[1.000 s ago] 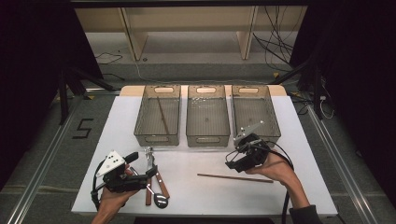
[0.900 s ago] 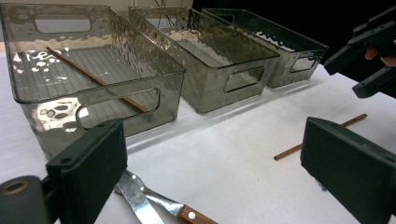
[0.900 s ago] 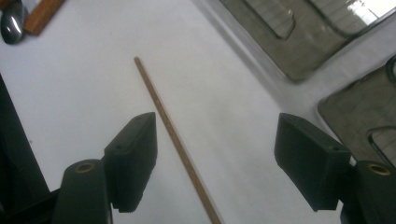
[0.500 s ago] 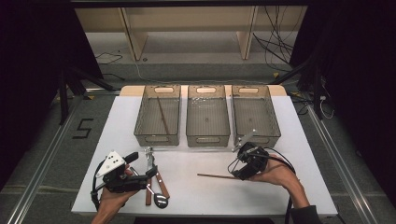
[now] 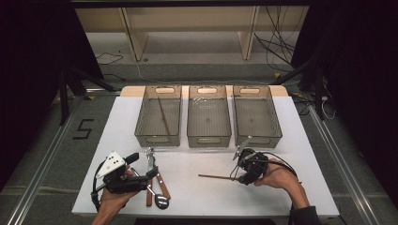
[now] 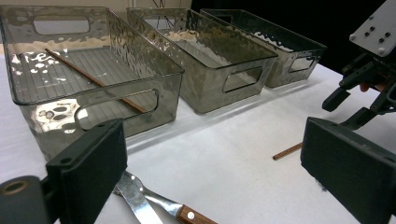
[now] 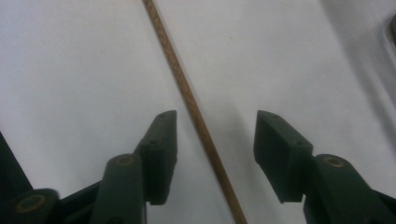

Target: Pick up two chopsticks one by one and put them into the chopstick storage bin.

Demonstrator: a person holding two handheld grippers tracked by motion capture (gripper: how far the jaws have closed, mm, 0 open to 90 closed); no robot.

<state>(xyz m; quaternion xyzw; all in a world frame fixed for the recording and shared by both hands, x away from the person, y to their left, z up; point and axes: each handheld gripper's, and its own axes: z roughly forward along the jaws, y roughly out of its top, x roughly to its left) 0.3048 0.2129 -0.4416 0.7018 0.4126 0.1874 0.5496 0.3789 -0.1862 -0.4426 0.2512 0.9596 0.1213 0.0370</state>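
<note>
A big white table [image 5: 197, 197] has three see-through bins in a row at its far side. The left bin [image 5: 158, 117] has a thin brown stick [image 5: 164, 115] lying in it, and that stick runs from far to near. The middle bin [image 5: 208, 117] and the right bin [image 5: 256, 115] sit just beside it. On the floor to the left of the table is a black mark that reads "5" [image 5: 83, 129].

The left gripper [image 5: 141, 180] rests in the person's left hand near the front left of the table. Its jaws stand wide apart and hold nothing. Under and just beside it lie some metal tools with wooden handles [image 5: 157, 185], and a spoon is one of them.

The right gripper [image 5: 234, 172] is in the person's right hand [image 5: 277, 176] at the near right side of the table, in front of the right bin. It points down at the chopstick [image 5: 215, 177].

The chopstick lies flat on the table. Its long side runs left to right, and its left end points toward the tools. In the right gripper view the chopstick [image 7: 196, 116] passes between the two jaws. The jaws have just been closing, but there are gaps on both sides, so they are apart and not pinching it yet.
</note>
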